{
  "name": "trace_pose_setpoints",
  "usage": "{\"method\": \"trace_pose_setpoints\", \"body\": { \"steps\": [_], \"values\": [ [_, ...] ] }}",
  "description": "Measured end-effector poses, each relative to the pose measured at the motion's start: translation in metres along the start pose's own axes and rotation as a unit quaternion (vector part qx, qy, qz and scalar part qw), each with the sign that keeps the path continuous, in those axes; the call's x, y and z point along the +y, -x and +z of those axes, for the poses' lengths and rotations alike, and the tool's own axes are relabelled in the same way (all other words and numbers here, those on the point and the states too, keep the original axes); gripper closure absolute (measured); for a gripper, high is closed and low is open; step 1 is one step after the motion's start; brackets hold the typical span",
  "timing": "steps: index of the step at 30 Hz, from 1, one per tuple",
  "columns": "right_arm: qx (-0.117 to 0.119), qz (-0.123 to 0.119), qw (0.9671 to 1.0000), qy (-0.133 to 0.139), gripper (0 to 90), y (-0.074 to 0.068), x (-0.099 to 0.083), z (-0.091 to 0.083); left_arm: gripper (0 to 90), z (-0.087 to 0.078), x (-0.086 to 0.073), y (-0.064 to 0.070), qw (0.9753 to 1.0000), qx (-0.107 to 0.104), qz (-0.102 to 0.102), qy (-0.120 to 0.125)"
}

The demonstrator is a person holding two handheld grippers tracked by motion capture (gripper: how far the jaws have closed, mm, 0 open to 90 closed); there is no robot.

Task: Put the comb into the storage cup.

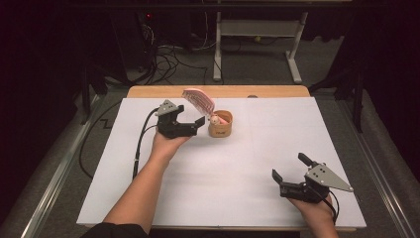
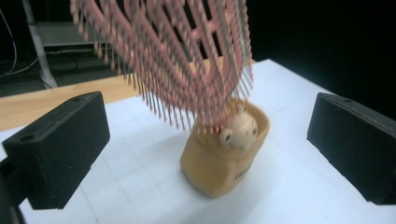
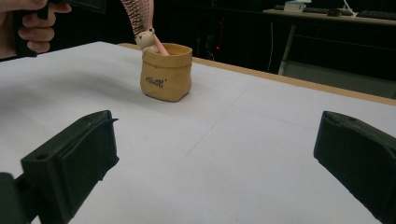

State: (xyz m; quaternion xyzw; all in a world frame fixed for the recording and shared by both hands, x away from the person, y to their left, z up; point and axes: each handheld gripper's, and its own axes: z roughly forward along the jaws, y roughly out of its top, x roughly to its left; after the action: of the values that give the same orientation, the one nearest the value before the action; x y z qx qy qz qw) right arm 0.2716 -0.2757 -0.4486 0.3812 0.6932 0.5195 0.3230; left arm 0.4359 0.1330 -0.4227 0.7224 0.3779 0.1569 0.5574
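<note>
Two grippers work over a white sheet [image 1: 237,198] covering the wooden table [image 1: 148,92]. At about eleven o'clock from the sheet's middle stands a tan pot [image 1: 220,126] with a small bear figure [image 1: 214,119] on its rim and a pink hairbrush [image 1: 199,100] standing in it, handle down, leaning toward ten o'clock. The left gripper [image 1: 194,119] sits just beside the pot at its nine o'clock, jaws spread wide, empty. The right gripper [image 1: 288,167], well apart at five o'clock, is also spread wide and empty. Nothing lies between them. The left gripper view shows the brush's bristles [image 2: 177,65] close up; the right gripper view shows lettering [image 3: 156,81] on the pot.
</note>
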Motion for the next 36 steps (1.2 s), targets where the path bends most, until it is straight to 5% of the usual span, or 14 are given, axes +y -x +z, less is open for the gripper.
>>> {"method": "trace_pose_setpoints", "body": {
  "steps": [18, 22, 28, 36],
  "values": [
    [-0.004, 0.007, 0.9999, -0.007, 0.2, 0.003, -0.004, -0.002, 0.0, -0.034, -0.055, -0.002, 0.9997, -0.012, 0.002, -0.022],
    [-0.005, 0.011, 0.9999, -0.006, 0.2, 0.004, -0.004, -0.003, 0.0, -0.055, -0.064, 0.005, 0.9998, -0.013, 0.0, -0.014],
    [-0.009, 0.012, 0.9999, -0.006, 0.2, 0.006, -0.006, -0.005, 0.0, -0.094, -0.068, 0.013, 0.9988, 0.015, 0.045, -0.012],
    [-0.012, 0.018, 0.9998, -0.004, 0.2, 0.008, -0.007, -0.008, 0.0, -0.141, -0.078, 0.022, 0.9986, 0.012, 0.051, 0.0]
  ]
}}
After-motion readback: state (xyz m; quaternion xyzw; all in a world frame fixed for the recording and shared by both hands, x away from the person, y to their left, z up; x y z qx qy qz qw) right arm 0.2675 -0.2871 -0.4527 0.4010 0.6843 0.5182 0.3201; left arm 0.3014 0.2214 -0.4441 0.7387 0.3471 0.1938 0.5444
